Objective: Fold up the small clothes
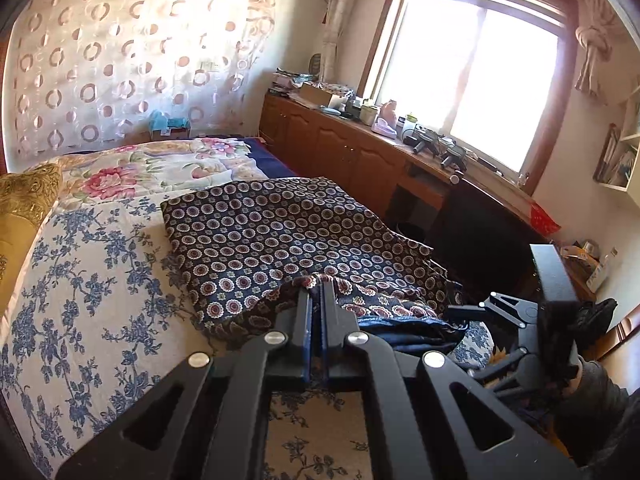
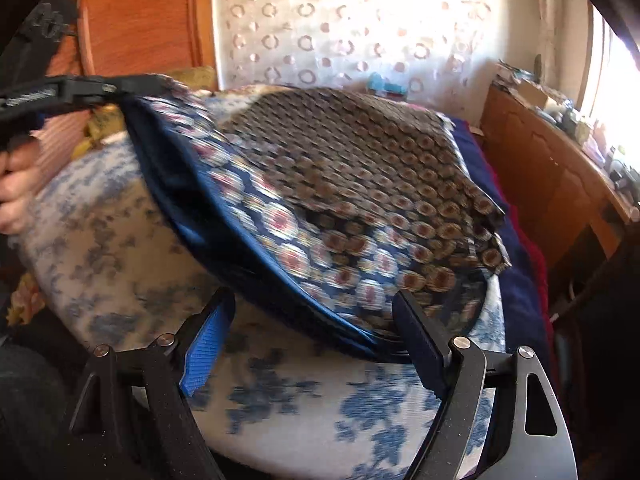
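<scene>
Black linkage bars and steel rivets fill the bottom of my left wrist view, and between them my left gripper [image 1: 318,292] is clamped tight on a bunched near edge of the patterned garment [image 1: 296,228], its blue-padded fingers pressed together with a pinch of cloth caught at the tips. That edge is raised off the bed; from the right wrist view it hangs from the pinch as a drooping fold with a plain navy lining showing underneath. My right gripper [image 2: 316,312] has its jaws spread wide, the blue ribbed pad [image 2: 206,344] on one side and the dark finger on the other. The lower hem of the garment sits just beyond the tips, and I see no pad pressing on it.

I judge this as the start of a fold: one corner is taken, the second not yet. My next move calls for bringing the right jaws onto the near hem well along from the left pinch, closing on both layers, then carrying the edge over toward the far side.

Thin and slippery-looking, the cloth is dark with rows of small round medallions. Beyond it lies a cream bedsheet [image 1: 92,280] with blue floral sprigs, then a quilt [image 1: 160,168] with pink peonies.
</scene>
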A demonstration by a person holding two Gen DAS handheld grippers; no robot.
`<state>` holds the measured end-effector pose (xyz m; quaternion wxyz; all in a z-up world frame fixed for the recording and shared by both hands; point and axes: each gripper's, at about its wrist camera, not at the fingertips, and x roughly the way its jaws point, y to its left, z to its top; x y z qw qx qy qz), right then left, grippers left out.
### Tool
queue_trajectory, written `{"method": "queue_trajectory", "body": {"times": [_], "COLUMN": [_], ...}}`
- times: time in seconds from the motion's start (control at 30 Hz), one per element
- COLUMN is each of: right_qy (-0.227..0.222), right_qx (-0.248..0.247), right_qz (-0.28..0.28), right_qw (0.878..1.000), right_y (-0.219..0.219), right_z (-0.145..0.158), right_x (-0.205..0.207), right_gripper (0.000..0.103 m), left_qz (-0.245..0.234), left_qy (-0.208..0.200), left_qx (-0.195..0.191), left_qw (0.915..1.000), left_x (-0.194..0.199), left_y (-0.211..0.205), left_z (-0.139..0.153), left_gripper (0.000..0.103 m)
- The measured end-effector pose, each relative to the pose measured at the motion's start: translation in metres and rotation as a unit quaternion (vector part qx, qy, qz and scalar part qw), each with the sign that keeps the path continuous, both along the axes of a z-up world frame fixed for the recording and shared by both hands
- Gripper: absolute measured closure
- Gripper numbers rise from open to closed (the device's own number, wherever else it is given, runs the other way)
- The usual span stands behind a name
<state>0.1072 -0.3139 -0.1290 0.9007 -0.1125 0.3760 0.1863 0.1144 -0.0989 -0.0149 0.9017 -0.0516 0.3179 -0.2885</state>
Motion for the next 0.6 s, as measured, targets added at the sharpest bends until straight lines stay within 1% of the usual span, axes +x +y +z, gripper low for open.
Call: {"method": "queue_trajectory", "body": {"times": [0.07, 0.1, 0.13, 0.17, 0.2, 0.23, 0.27, 0.33, 0.37, 0.43, 0.5, 0.6], "right_qy": [-0.008, -0.012, -0.015, -0.018, -0.021, -0.026, -0.032, -0.066, -0.091, -0.118, -0.130, -0.138], "right_qx": [-0.014, -0.019, -0.022, -0.024, -0.028, -0.031, -0.035, -0.042, -0.042, -0.036, -0.032, -0.042], "right_qz": [-0.011, -0.013, -0.014, -0.012, -0.007, -0.001, 0.003, 0.007, 0.008, 0.008, 0.015, 0.026], "right_qw": [1.000, 1.000, 1.000, 0.999, 0.999, 0.999, 0.999, 0.997, 0.995, 0.992, 0.991, 0.989], "right_y": [-0.007, -0.010, -0.012, -0.014, -0.014, -0.014, -0.013, -0.013, -0.011, -0.009, -0.004, 0.007], "right_z": [-0.001, 0.000, 0.002, 0.005, 0.010, 0.014, 0.018, 0.035, 0.048, 0.069, 0.085, 0.093], "right_x": [0.007, 0.012, 0.016, 0.022, 0.028, 0.033, 0.035, 0.045, 0.051, 0.068, 0.093, 0.130], "right_gripper": [0.021, 0.024, 0.038, 0.045, 0.067, 0.095, 0.098, 0.099, 0.099, 0.099, 0.100, 0.100], "left_qz": [0.003, 0.004, 0.007, 0.010, 0.012, 0.015, 0.018, 0.028, 0.032, 0.042, 0.051, 0.066], "left_qy": [0.000, 0.000, -0.001, -0.002, -0.002, -0.003, -0.007, -0.016, -0.019, -0.023, -0.027, -0.030], "left_qx": [0.000, 0.000, -0.001, -0.003, -0.003, -0.005, -0.004, 0.002, 0.003, 0.006, 0.014, 0.025], "left_qw": [1.0000, 1.0000, 1.0000, 0.9999, 0.9999, 0.9999, 0.9998, 0.9995, 0.9993, 0.9988, 0.9982, 0.9970], "left_x": [0.002, 0.003, 0.005, 0.007, 0.008, 0.012, 0.015, 0.022, 0.026, 0.040, 0.054, 0.080], "left_y": [0.003, 0.004, 0.006, 0.008, 0.009, 0.012, 0.014, 0.016, 0.017, 0.020, 0.023, 0.028], "left_z": [-0.001, -0.001, 0.000, 0.001, 0.002, 0.004, 0.007, 0.012, 0.014, 0.020, 0.023, 0.025], "left_gripper": [0.103, 0.103, 0.103, 0.103, 0.103, 0.103, 0.103, 0.103, 0.103, 0.103, 0.103, 0.103]}}
